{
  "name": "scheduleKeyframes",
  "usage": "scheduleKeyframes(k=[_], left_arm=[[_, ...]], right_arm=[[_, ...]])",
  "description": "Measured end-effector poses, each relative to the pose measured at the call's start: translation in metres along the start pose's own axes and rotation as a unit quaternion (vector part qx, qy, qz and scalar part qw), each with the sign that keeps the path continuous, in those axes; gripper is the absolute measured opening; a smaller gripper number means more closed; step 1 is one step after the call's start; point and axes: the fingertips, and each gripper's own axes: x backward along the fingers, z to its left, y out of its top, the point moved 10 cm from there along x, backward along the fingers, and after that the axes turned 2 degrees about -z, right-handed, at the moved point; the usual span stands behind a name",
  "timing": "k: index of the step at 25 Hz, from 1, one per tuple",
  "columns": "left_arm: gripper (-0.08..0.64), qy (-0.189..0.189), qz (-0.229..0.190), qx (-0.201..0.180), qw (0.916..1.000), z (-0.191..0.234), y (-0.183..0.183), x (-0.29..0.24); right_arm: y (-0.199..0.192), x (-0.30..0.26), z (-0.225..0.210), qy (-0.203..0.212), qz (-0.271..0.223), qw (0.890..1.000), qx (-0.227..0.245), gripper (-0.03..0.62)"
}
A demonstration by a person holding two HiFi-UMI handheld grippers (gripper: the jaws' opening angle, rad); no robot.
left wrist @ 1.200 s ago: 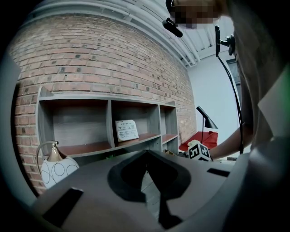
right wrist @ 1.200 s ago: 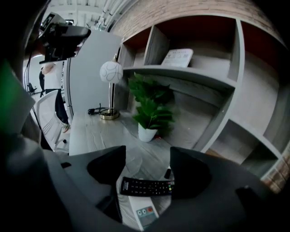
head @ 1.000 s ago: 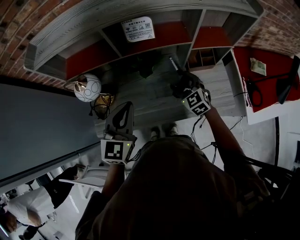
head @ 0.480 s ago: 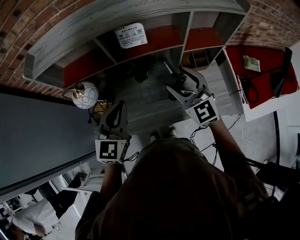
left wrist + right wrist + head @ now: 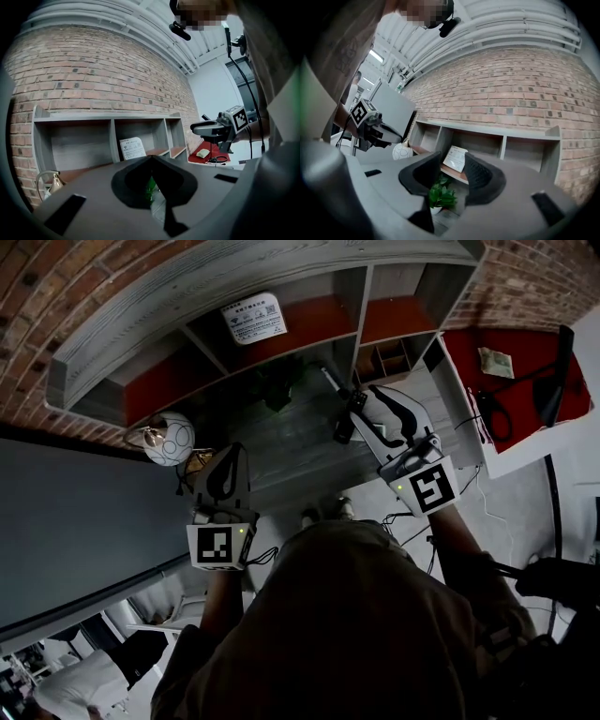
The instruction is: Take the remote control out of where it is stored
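Note:
I cannot pick out the remote control in any view. My right gripper (image 5: 354, 413) is held up level in front of the grey cubby shelf (image 5: 281, 282), over the grey desk top (image 5: 291, 442). Its jaws have just been closing but stand apart, and the right gripper view (image 5: 452, 171) shows nothing between them, only a small green plant (image 5: 440, 194) beyond. My left gripper (image 5: 230, 457) hovers level at the desk's left, its jaw tips meeting (image 5: 151, 159) on nothing. Each gripper appears in the other's view: the right gripper (image 5: 206, 127) and the left gripper (image 5: 389, 136).
A white printed card (image 5: 253, 317) leans in a middle cubby. A white ball ornament (image 5: 169, 439) and a brass piece (image 5: 202, 463) sit at the desk's left end. At the right is a red surface (image 5: 516, 371) with cables. A brick wall (image 5: 93, 70) backs the shelf.
My right gripper has lifted off the desk top, turned from pointing down to level, and its jaws have narrowed. The left gripper has risen slightly.

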Motion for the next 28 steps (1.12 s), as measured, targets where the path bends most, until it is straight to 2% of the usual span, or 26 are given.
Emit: scheduleKeyframes(k=[4,6,12,21,28], left_arm=[[0.011,0.001,-0.006,0.004,1.0000,0.001,0.003,0.002],[0.011,0.001,-0.009,0.005,0.9999,0.002,0.005,0.003],[0.011,0.007,-0.014,0.007,0.9999,0.007,0.005,0.008],[0.011,0.006,-0.021,0.004,0.9997,0.007,0.006,0.012],[0.011,0.002,-0.012,0.004,0.9999,0.005,0.004,0.013]], right_arm=[[0.002,0.011,0.003,-0.018,-0.003,1.000,-0.004,0.058],[0.002,0.013,0.005,-0.021,-0.002,1.000,-0.006,0.040],[-0.003,0.021,0.011,-0.036,0.005,0.999,-0.017,0.014],[-0.011,0.033,0.011,-0.051,0.016,0.998,-0.031,0.012],[-0.012,0.036,0.015,-0.046,0.019,0.999,-0.017,0.012]])
